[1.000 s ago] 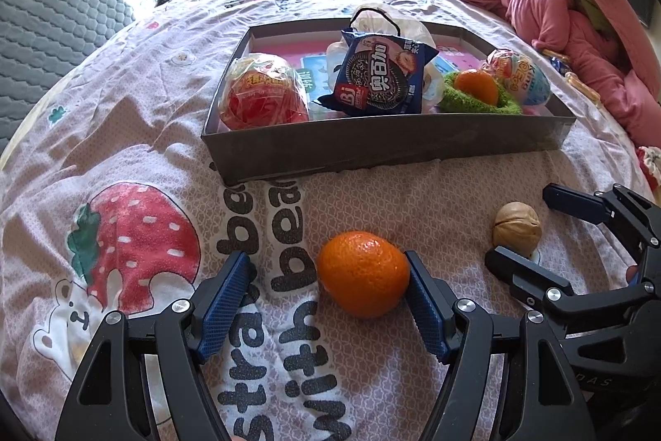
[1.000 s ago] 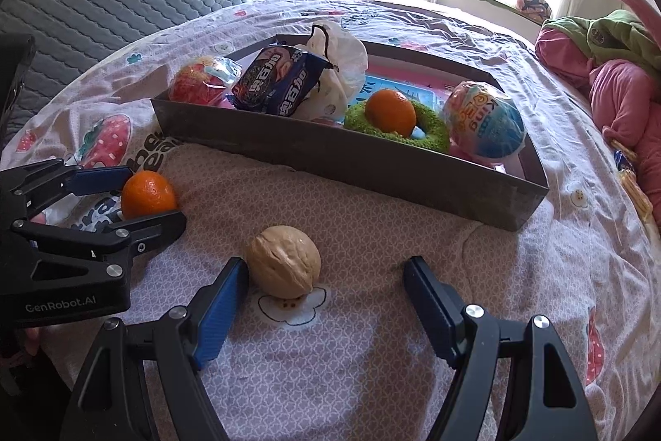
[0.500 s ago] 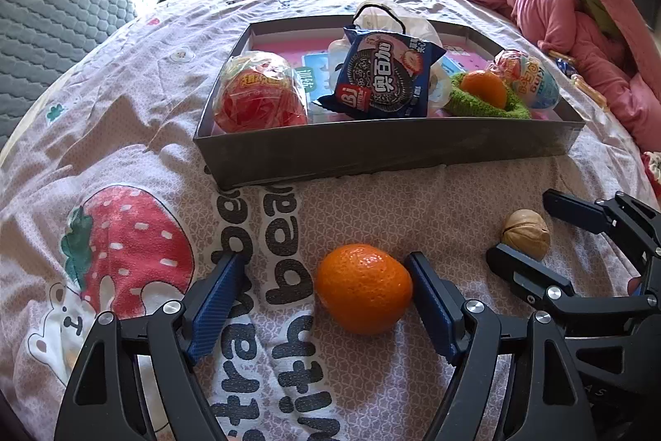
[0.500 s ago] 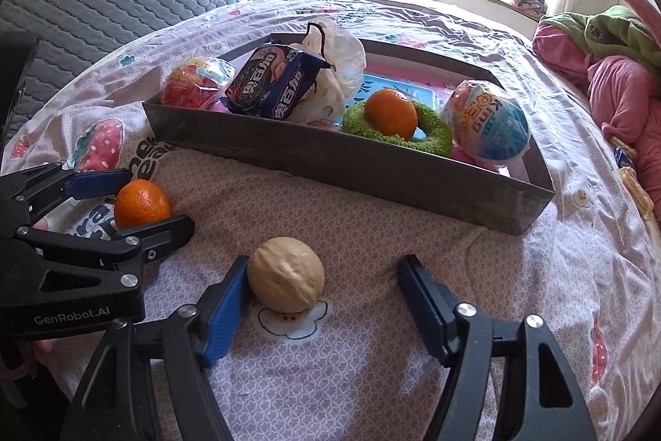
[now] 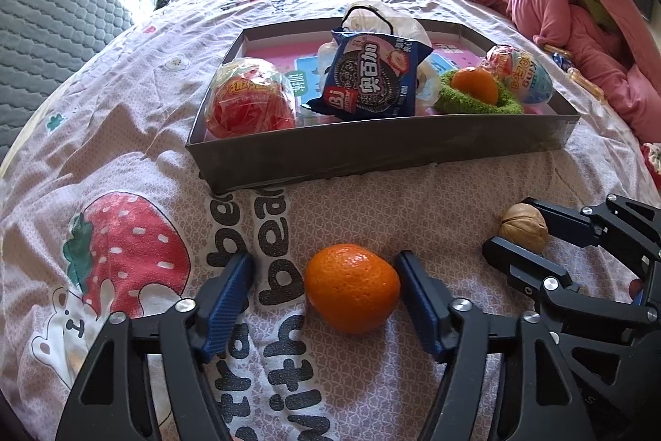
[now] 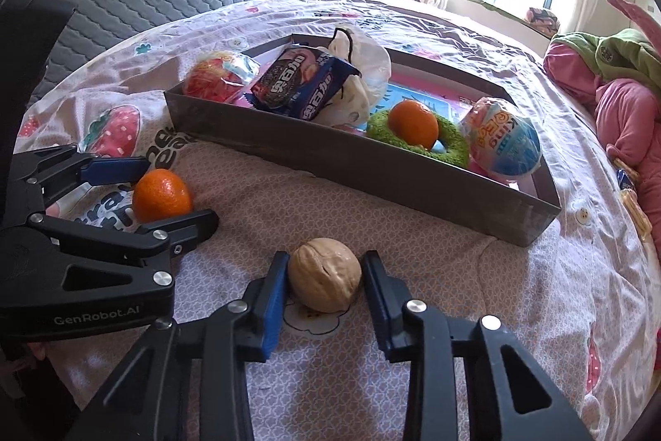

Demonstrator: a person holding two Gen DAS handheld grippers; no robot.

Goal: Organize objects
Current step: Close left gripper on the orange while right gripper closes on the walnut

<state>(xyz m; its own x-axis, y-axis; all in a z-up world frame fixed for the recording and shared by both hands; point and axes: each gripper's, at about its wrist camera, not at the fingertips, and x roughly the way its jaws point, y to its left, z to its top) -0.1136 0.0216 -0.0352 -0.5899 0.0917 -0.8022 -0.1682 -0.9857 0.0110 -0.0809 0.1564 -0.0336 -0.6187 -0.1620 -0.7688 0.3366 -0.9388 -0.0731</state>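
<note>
Walnut point(image 6: 324, 274) on bedspread point(image 6: 475, 296), between right gripper point(image 6: 324, 275) pads, both touching after jaws just closed in (clamped). Tangerine point(image 5: 352, 288) inside left gripper point(image 5: 326, 292), jaws narrowed but apart: right pad at the peel, left pad clear. Tray point(image 5: 372, 156) of snacks just beyond.
</note>
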